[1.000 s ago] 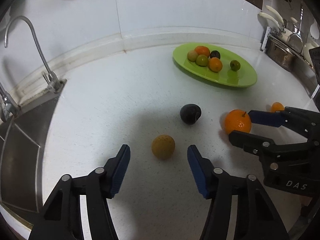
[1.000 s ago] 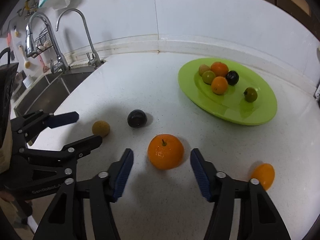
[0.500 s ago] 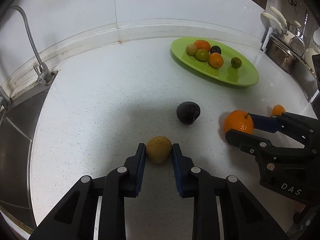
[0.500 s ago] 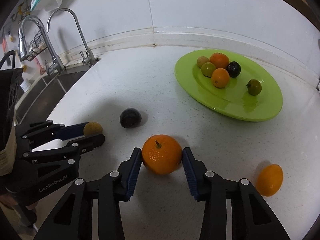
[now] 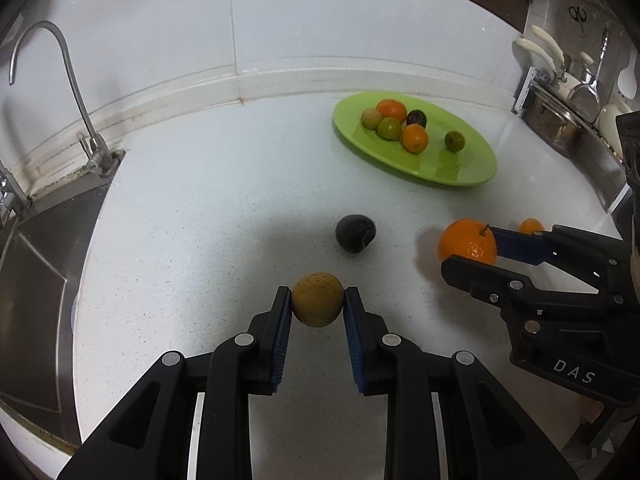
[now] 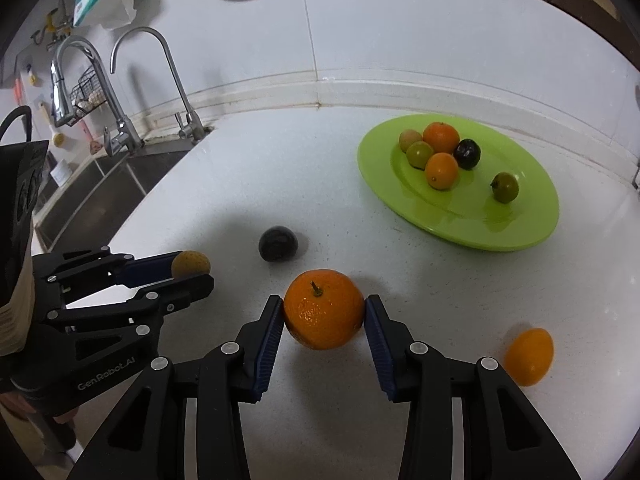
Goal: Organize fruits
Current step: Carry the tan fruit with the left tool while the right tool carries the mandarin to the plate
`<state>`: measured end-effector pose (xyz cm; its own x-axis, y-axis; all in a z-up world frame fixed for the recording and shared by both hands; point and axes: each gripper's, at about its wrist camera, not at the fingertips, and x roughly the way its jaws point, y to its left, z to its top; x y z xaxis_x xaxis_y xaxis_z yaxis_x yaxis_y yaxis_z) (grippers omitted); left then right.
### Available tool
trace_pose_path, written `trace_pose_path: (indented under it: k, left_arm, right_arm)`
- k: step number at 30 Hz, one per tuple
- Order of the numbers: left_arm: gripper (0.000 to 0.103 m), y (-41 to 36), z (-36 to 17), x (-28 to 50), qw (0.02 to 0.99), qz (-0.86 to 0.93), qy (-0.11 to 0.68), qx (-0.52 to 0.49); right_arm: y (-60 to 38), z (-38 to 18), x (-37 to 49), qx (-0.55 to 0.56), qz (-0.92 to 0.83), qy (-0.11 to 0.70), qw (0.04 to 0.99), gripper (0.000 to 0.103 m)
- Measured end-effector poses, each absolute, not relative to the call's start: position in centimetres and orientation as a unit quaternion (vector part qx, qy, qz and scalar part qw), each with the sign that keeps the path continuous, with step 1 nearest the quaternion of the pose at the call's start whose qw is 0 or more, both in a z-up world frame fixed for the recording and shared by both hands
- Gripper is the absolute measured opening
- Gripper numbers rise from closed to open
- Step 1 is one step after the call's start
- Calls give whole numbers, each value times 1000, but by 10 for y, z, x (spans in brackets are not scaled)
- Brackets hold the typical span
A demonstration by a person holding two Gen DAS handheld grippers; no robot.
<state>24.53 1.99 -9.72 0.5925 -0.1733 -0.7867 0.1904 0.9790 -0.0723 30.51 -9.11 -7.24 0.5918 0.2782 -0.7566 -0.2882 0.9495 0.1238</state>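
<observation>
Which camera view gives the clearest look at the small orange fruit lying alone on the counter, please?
The right wrist view: the small orange fruit shows whole beside the right gripper. In the left wrist view only its top peeks over that gripper's fingers.

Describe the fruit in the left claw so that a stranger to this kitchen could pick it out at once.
Start at the green plate on the white counter and come toward the near edge, past the dark, almost black fruit lying loose. Just nearer is a small round yellow-brown fruit, pinched between the blue pads of the left claw. It is dull and speckled, unlike the bigger, bright, stemmed orange in the right claw.
</observation>
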Motion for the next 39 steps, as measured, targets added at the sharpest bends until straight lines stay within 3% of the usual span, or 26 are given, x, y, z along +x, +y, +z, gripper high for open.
trace_pose_path:
  k: [22,39]
  left_arm:
    - [27,-13,-41,229,914,-142,379,26]
    - [27,-48,-10,265,920,-187,340,56]
  right_arm:
    - [-124,-16,274,8,131,360,924,42]
    - [-157,13,285,25,90,323,942,42]
